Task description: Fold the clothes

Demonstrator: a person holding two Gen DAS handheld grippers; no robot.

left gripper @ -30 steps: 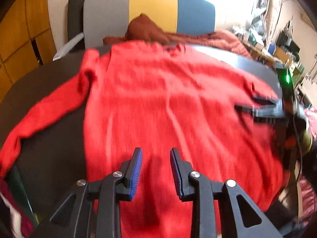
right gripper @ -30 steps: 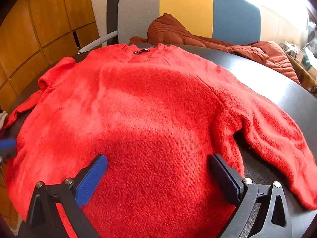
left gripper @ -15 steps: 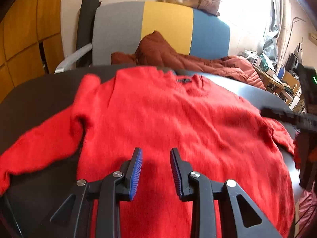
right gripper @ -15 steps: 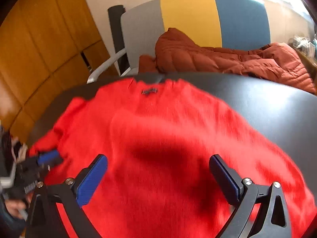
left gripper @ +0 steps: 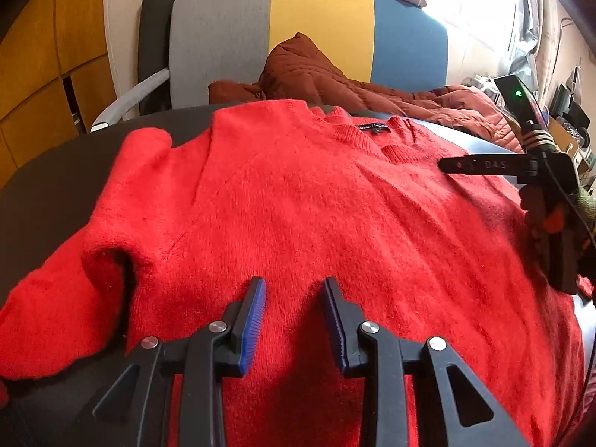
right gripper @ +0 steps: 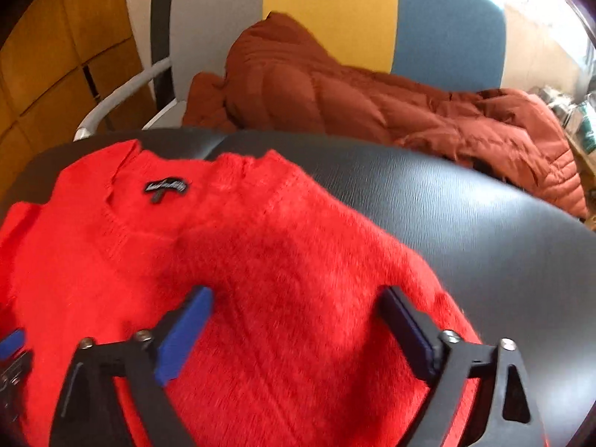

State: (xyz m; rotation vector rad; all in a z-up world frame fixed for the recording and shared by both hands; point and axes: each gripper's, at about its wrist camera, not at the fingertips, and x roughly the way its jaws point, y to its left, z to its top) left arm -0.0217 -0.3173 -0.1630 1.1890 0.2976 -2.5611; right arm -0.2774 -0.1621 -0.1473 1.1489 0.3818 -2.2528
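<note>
A red fuzzy sweater (left gripper: 298, 201) lies flat on a dark round table (left gripper: 44, 171), neck away from me, its left sleeve (left gripper: 56, 320) spread toward the left edge. My left gripper (left gripper: 294, 294) hovers over the sweater's lower middle, jaws partly open and empty. My right gripper (right gripper: 294, 301) is wide open and empty above the sweater's right shoulder (right gripper: 298, 260), near the collar label (right gripper: 165, 188). The right gripper also shows in the left wrist view (left gripper: 469, 165) at the right.
A grey, yellow and blue chair (left gripper: 316, 33) stands behind the table with a rust-brown padded jacket (right gripper: 372, 104) on it. Wooden panels (left gripper: 37, 74) are at the left. Cluttered shelves (left gripper: 558, 111) are at the far right. Bare table (right gripper: 484, 223) lies right of the sweater.
Both grippers have moved forward over the sweater toward its neck end. The right gripper went from the lower body up to the right shoulder. Jaw openings are unchanged.
</note>
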